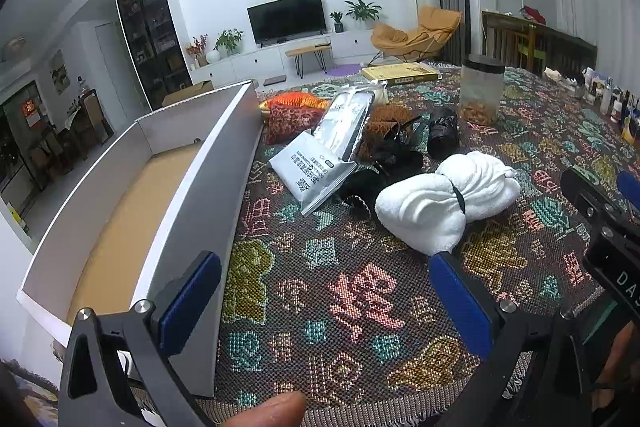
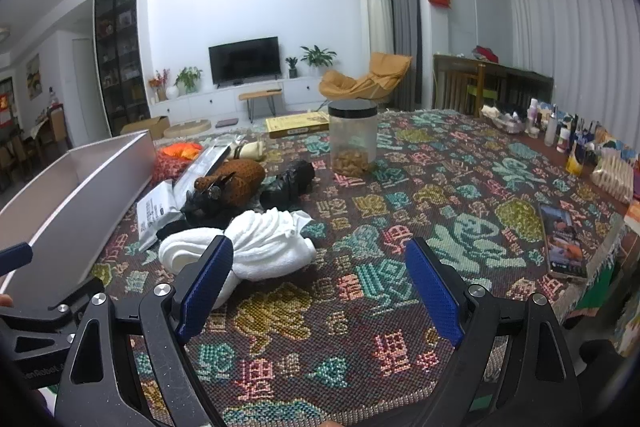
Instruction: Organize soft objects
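A white rolled towel (image 1: 444,205) tied with a black band lies on the patterned tablecloth; it also shows in the right wrist view (image 2: 256,247). Behind it lie black soft items (image 1: 442,133), a brown plush (image 2: 236,181), an orange and red cushion (image 1: 296,111) and silver foil bags (image 1: 320,155). A long grey box (image 1: 168,195) with a brown floor stands open at the left. My left gripper (image 1: 324,299) is open, its right finger just before the towel. My right gripper (image 2: 320,283) is open, its left finger beside the towel.
A clear jar (image 2: 352,137) with a black lid stands mid-table. A yellow flat box (image 2: 298,125) lies at the far edge. Bottles and small items (image 2: 576,139) line the right side. A phone-like booklet (image 2: 562,241) lies near the right edge.
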`<action>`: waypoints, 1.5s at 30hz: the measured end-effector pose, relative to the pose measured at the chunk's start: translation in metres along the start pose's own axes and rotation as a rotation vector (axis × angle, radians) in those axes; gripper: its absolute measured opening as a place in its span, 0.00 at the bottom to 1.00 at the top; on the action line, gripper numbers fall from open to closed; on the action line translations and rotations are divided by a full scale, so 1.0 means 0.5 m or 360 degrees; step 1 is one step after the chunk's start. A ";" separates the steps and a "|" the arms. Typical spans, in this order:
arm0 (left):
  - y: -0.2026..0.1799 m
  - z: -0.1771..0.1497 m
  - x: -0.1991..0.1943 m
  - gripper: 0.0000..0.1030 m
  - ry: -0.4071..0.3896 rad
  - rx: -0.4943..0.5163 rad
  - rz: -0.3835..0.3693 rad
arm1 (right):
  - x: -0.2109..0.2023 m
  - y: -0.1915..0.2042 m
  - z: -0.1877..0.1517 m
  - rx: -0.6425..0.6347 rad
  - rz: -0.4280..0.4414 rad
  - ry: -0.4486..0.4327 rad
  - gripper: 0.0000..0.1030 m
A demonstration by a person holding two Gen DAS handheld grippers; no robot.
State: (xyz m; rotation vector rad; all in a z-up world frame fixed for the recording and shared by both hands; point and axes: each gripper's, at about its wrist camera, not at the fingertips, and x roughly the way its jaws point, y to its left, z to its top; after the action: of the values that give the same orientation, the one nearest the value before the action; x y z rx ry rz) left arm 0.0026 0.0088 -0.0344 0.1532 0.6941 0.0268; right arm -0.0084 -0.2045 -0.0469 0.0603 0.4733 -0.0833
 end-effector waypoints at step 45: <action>-0.027 -0.053 0.169 1.00 0.0369 0.0012 -0.0154 | 0.017 -0.001 -0.006 0.0021 0.0017 0.0064 0.87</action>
State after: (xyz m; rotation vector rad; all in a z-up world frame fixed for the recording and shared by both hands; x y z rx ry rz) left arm 0.0505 0.0055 -0.1102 0.1245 0.9326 -0.0511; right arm -0.0023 -0.2055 -0.0535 0.0778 0.5127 -0.0752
